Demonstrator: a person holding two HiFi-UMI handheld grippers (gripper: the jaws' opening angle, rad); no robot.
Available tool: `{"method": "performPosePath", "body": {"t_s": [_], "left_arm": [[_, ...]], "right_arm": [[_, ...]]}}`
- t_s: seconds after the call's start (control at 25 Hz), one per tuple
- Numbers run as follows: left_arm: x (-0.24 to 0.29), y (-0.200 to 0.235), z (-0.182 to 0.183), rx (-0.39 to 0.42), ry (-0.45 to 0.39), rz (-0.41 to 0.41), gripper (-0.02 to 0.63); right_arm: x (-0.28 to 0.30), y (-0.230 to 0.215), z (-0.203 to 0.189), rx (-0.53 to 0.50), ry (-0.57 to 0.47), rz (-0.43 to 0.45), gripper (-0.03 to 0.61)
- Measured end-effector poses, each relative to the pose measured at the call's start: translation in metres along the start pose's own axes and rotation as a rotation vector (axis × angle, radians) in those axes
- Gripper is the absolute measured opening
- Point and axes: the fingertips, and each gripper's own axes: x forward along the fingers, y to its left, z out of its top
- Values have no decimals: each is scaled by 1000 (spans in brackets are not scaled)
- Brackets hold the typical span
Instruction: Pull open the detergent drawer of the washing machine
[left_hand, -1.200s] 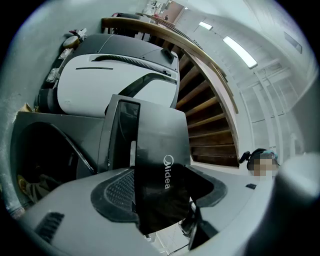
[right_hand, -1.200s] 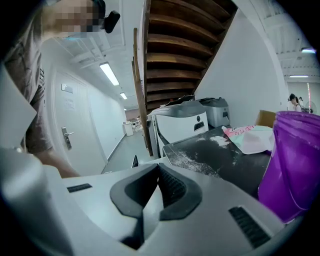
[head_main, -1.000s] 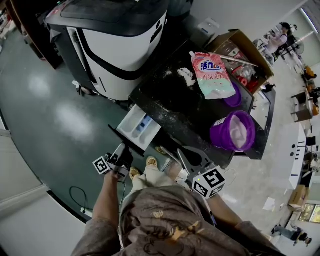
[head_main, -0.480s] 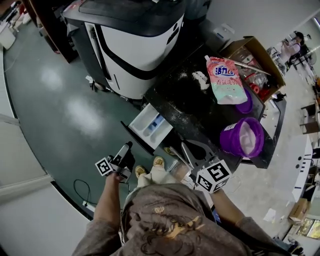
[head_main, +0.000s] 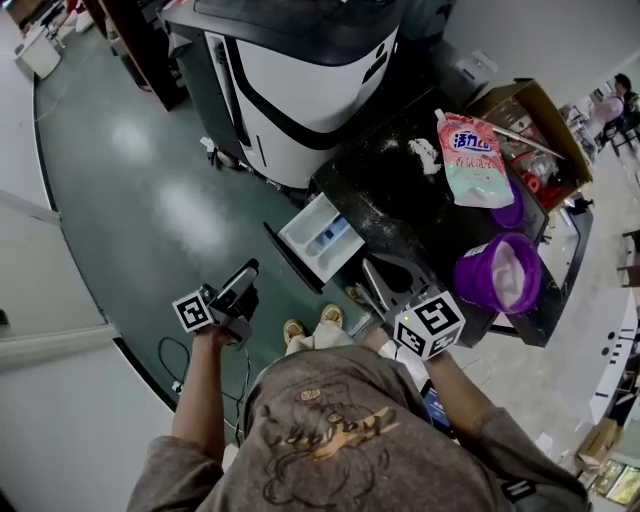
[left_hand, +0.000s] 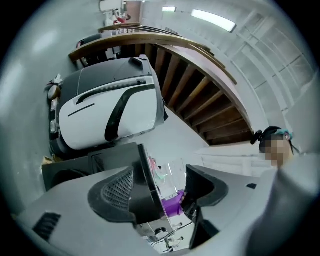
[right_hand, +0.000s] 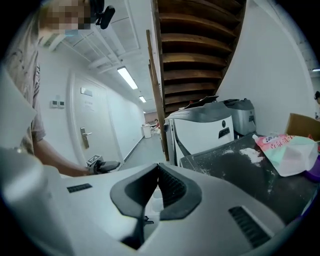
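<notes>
The drawer (head_main: 320, 238) juts open from the washing machine (head_main: 392, 215); the left gripper (head_main: 246, 272) gapes empty and the right gripper (head_main: 366, 268) is pinched together, so the pull looks done.

Your left gripper (head_main: 243, 282) has pulled back and lifted away from the open detergent drawer (head_main: 320, 238), and now hangs well apart from it over the floor. Your right gripper (head_main: 378, 285) has edged forward, closer to the drawer's near corner.
</notes>
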Motion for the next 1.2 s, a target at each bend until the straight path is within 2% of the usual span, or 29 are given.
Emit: {"method": "performPosePath", "body": {"t_s": [0.16,0.32,0.56,0.68,0.8,1.08,1.2], "left_arm": [[19,-47,10,136,61,7,336],[39,-85,16,285,135,72,336],[67,-139,15,482,220,96,336],[79,-155,18,564,230,130,336],[95,-169,16,630,234,126,336],[105,-192,-2,844,242,125,333],[102,-194,-5,907,195,119,283]], "right_arm": [[-1,-2,11,-28,-12,23,5],[-3,-3,25,-43,-36,29,5],[-8,-3,44,-74,-67,29,5],[-10,-2,50,-81,-81,26,5],[-12,-2,49,-98,-78,22,5],[-24,-9,52,-108,-107,-17,5],[-27,-13,49,-93,-131,-39,5]]}}
